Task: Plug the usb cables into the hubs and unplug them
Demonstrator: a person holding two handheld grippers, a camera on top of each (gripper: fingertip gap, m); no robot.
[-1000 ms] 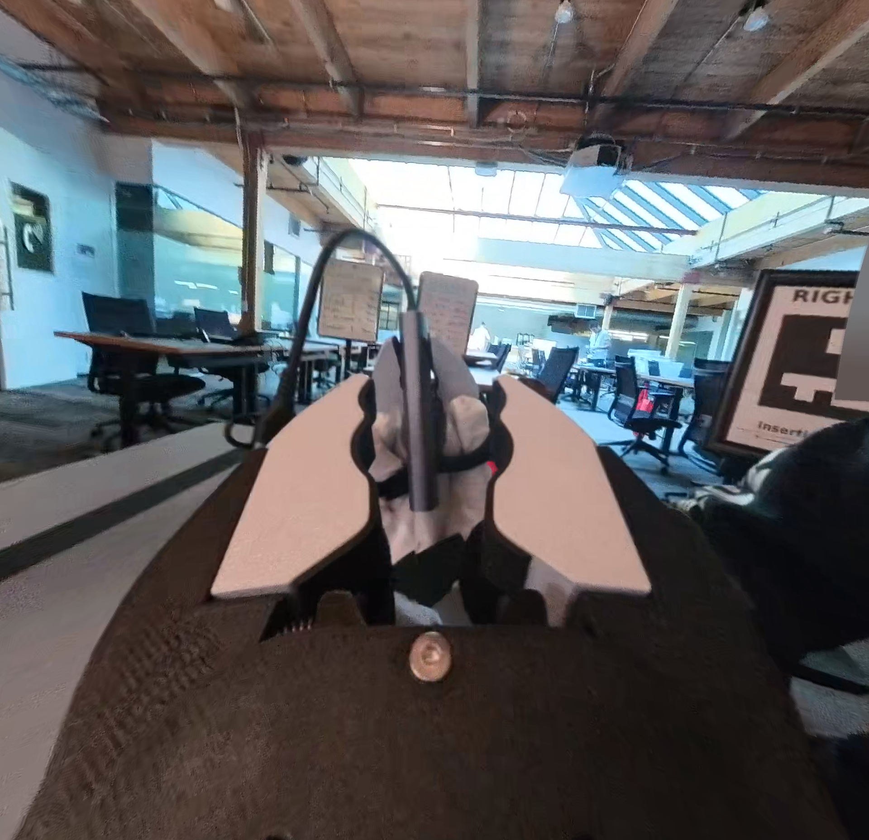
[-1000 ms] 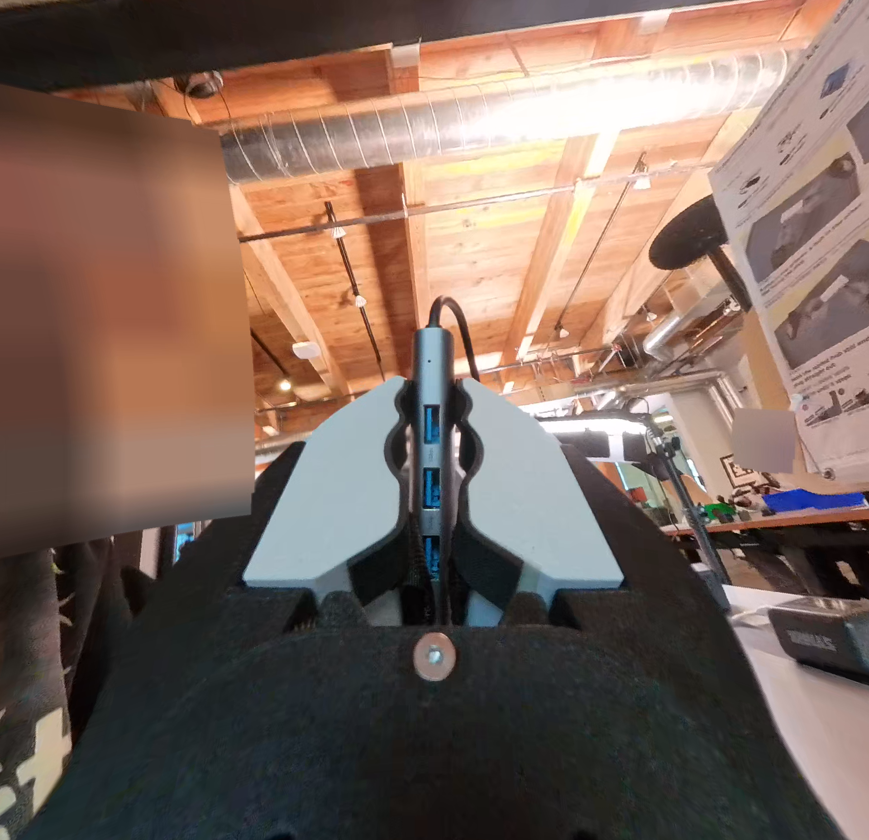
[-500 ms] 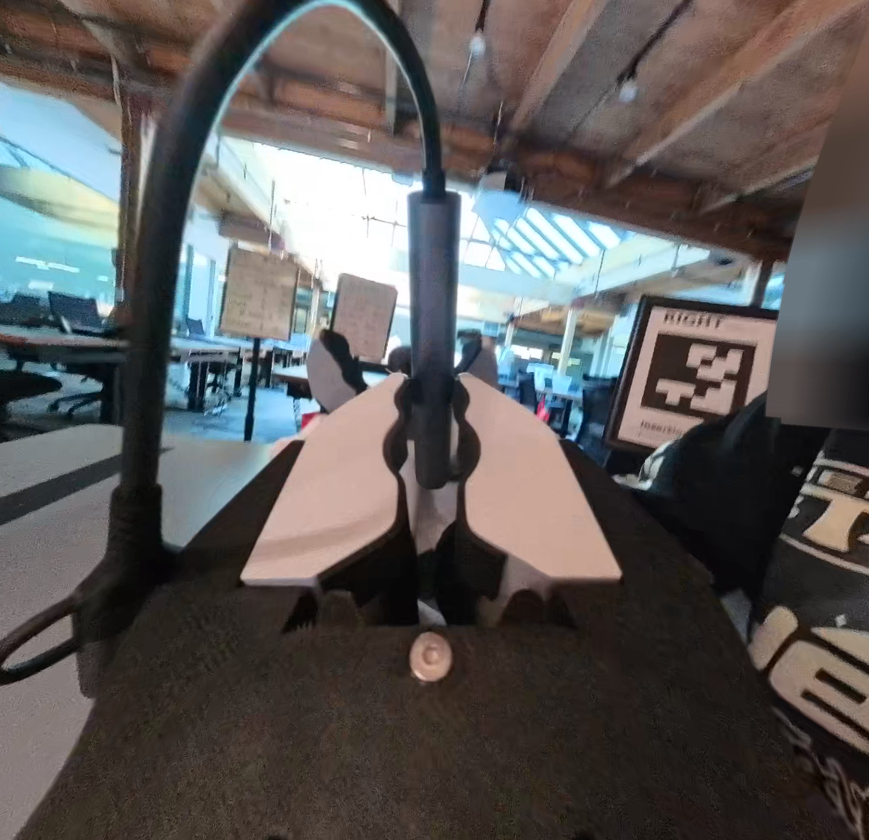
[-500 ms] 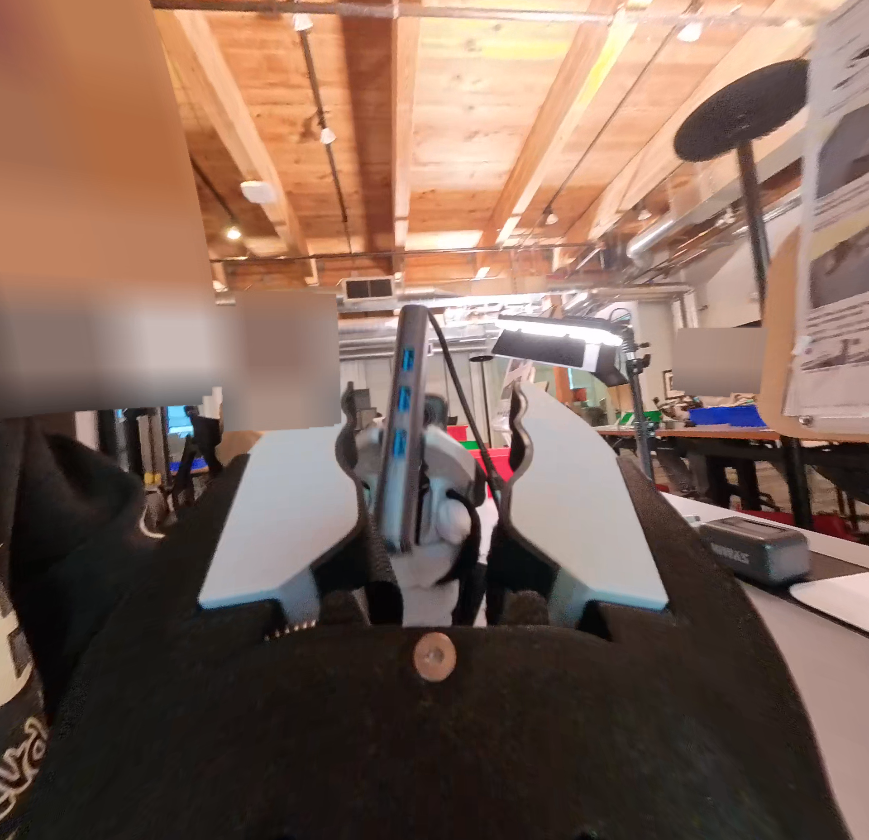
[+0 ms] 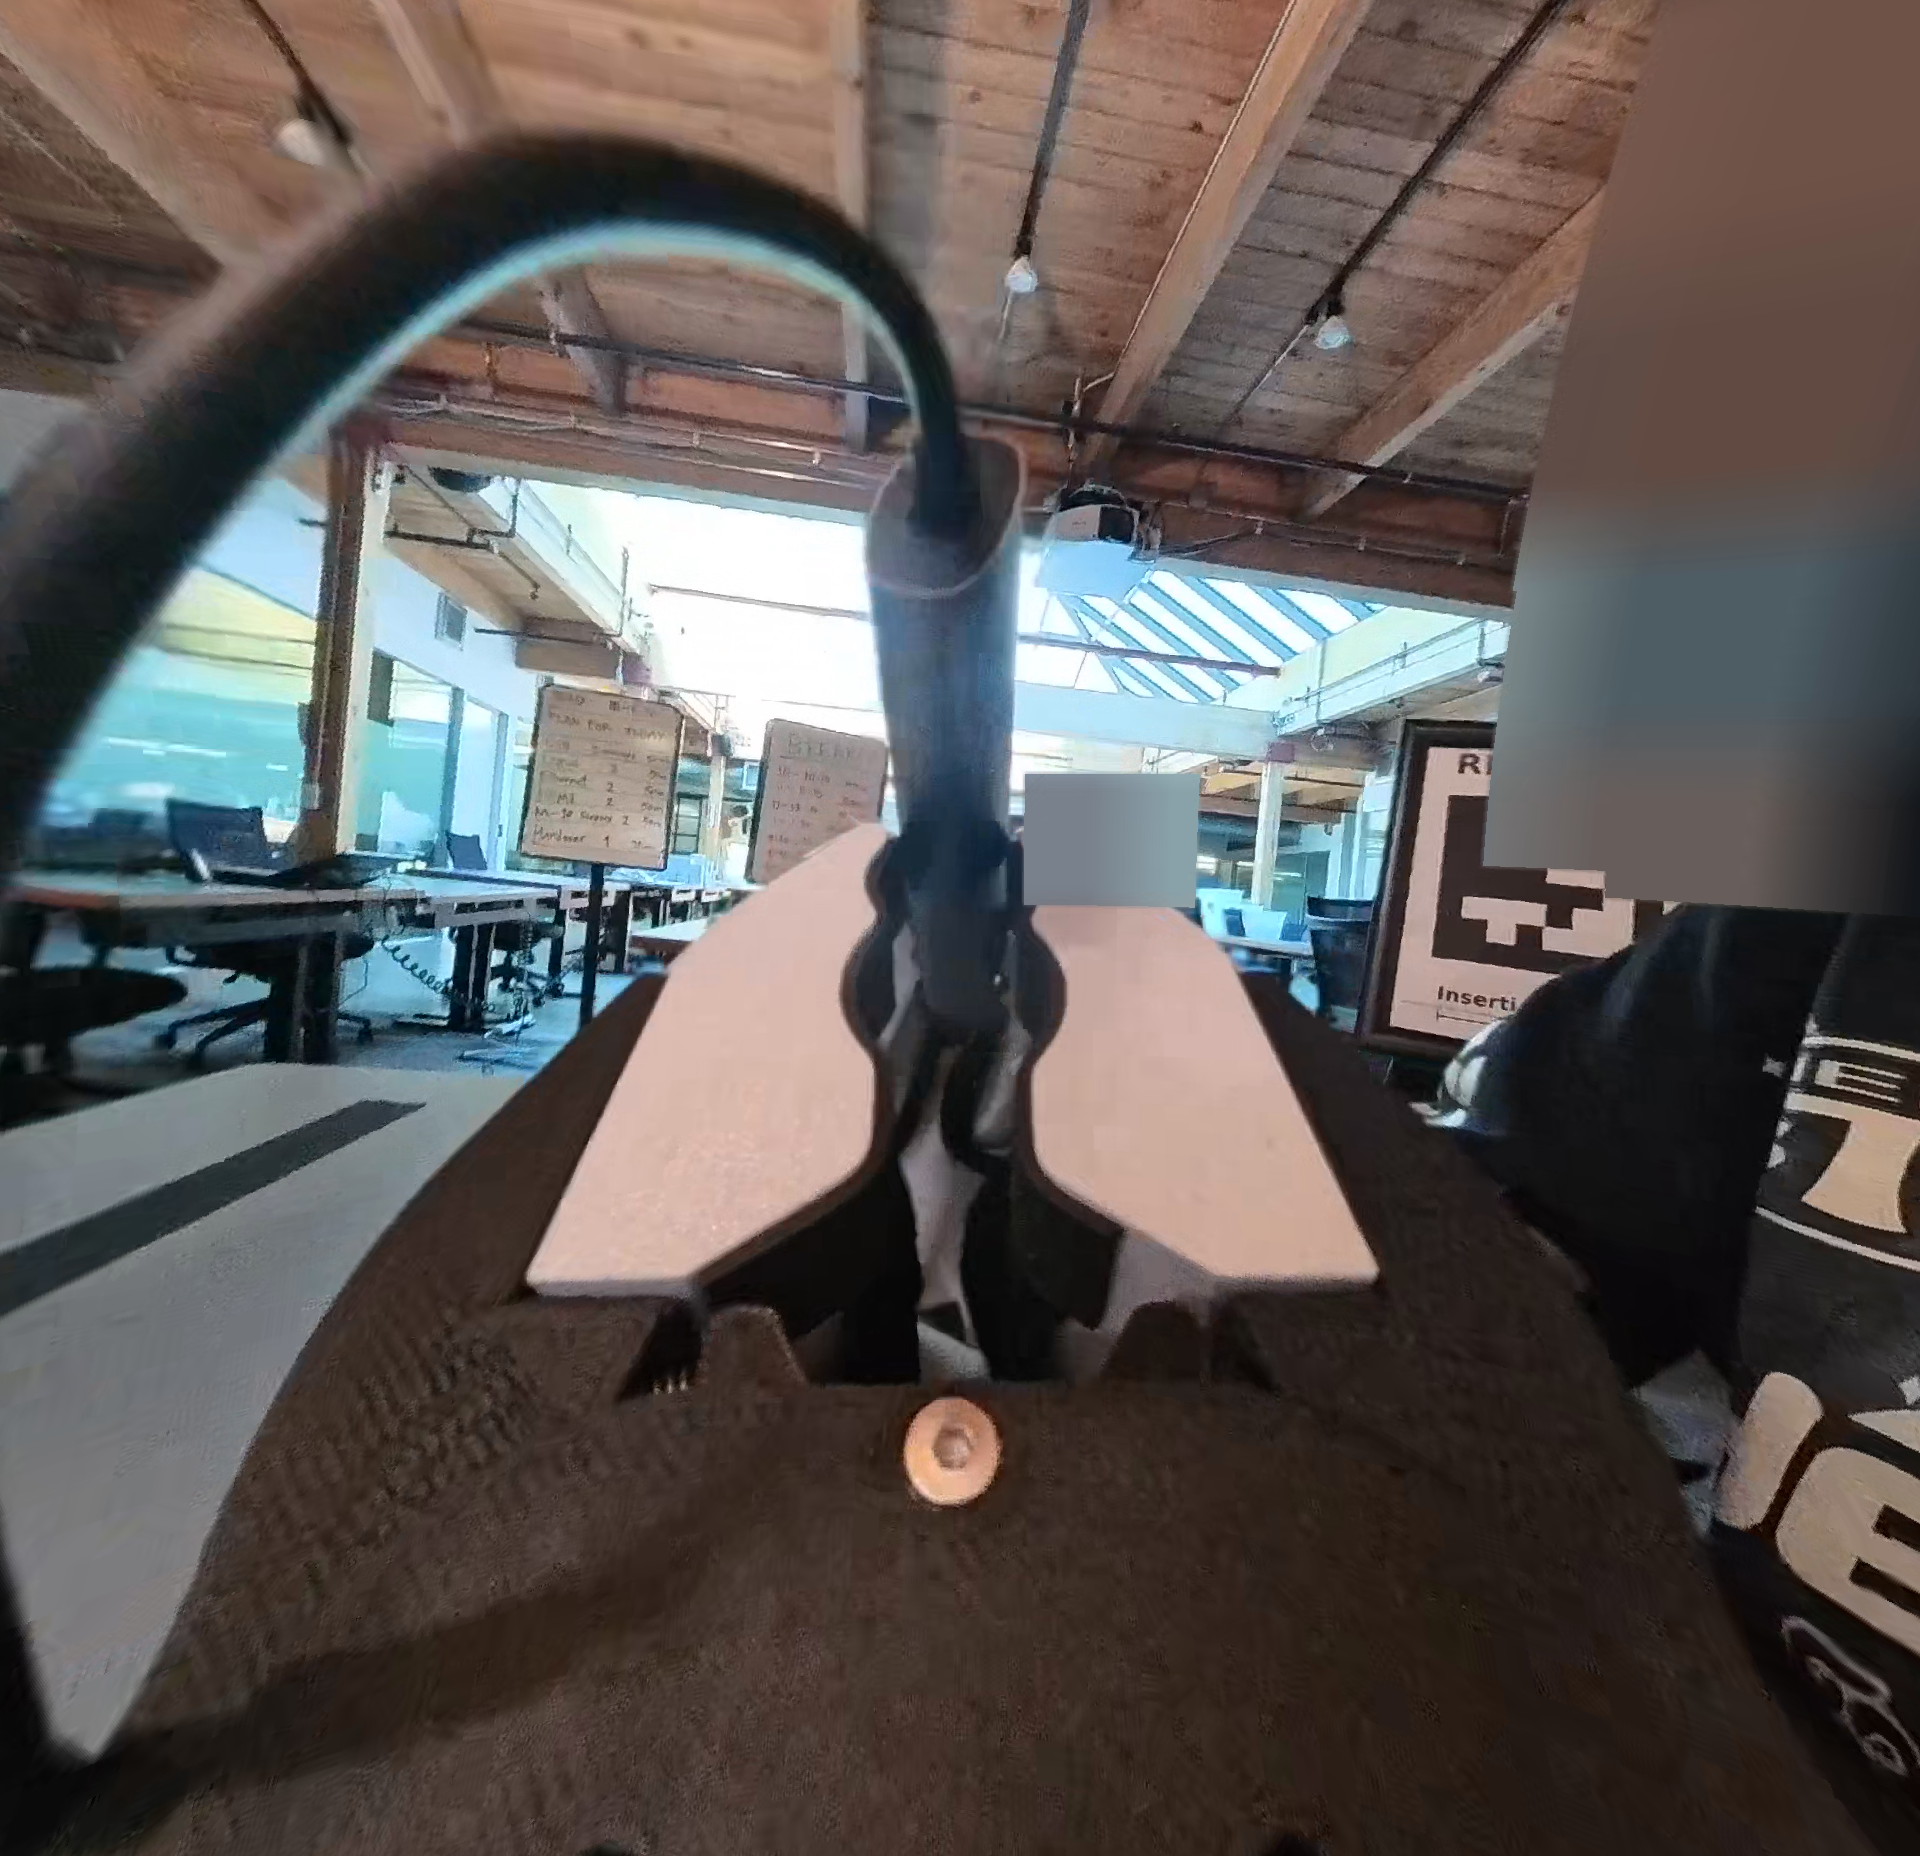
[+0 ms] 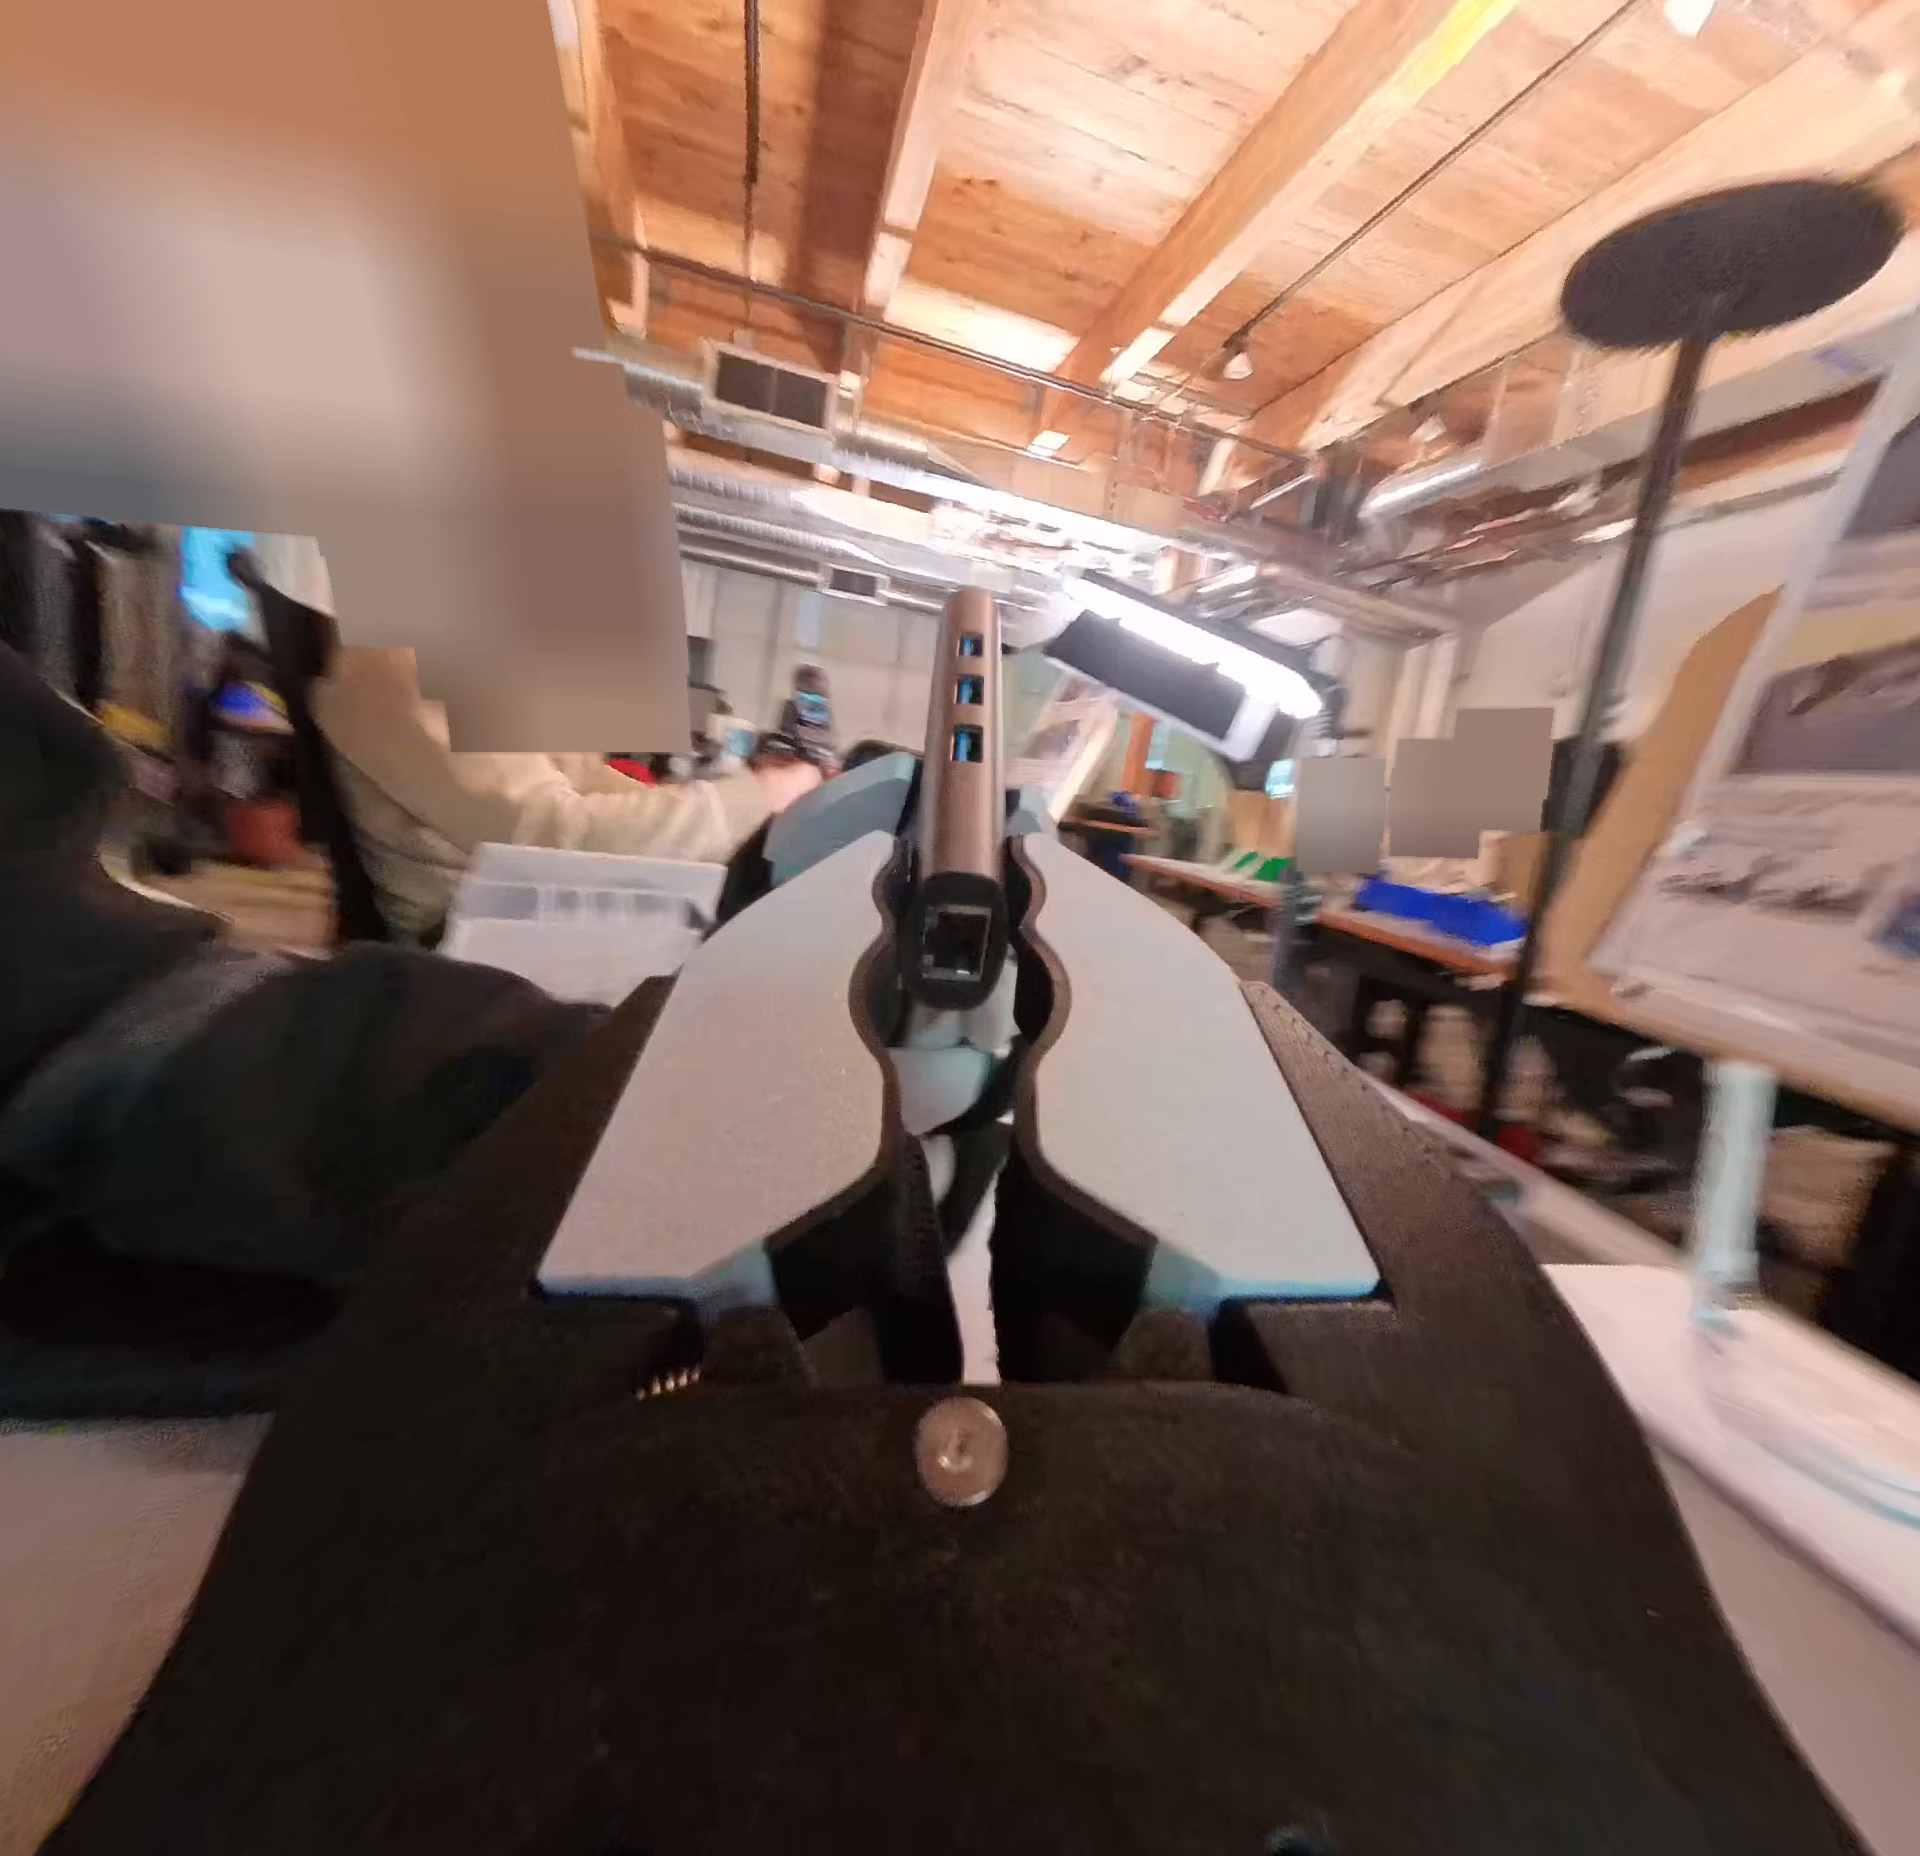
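A grey USB hub [image 5: 940, 684] stands upright between my left gripper's [image 5: 948, 871] fingers, which look shut on its lower part. Its black cable [image 5: 312, 331] leaves the top end and arcs over to the left, close to the camera. In the right wrist view the same hub [image 6: 961, 757] points away and upward, with three blue ports on its upper side and a square port facing the camera. My right gripper [image 6: 956, 871] looks shut on that near end. Each gripper's grey fingers show behind the hub in the other's view. No loose USB plug is in view.
A white table with a black stripe [image 5: 156, 1235] lies at the left. A framed marker sign [image 5: 1455, 902] and a person's dark clothing [image 5: 1818, 1183] are at the right. The right wrist view shows a black stand pole [image 6: 1652, 559], a poster board [image 6: 1818, 819] and a clear box [image 6: 582, 902]. Left and right tips are no more than a few centimetres apart.
One second ago the right gripper held the hub and the left was open. Then the left shut on it and the right opened. Now the right has closed on the hub's port end.
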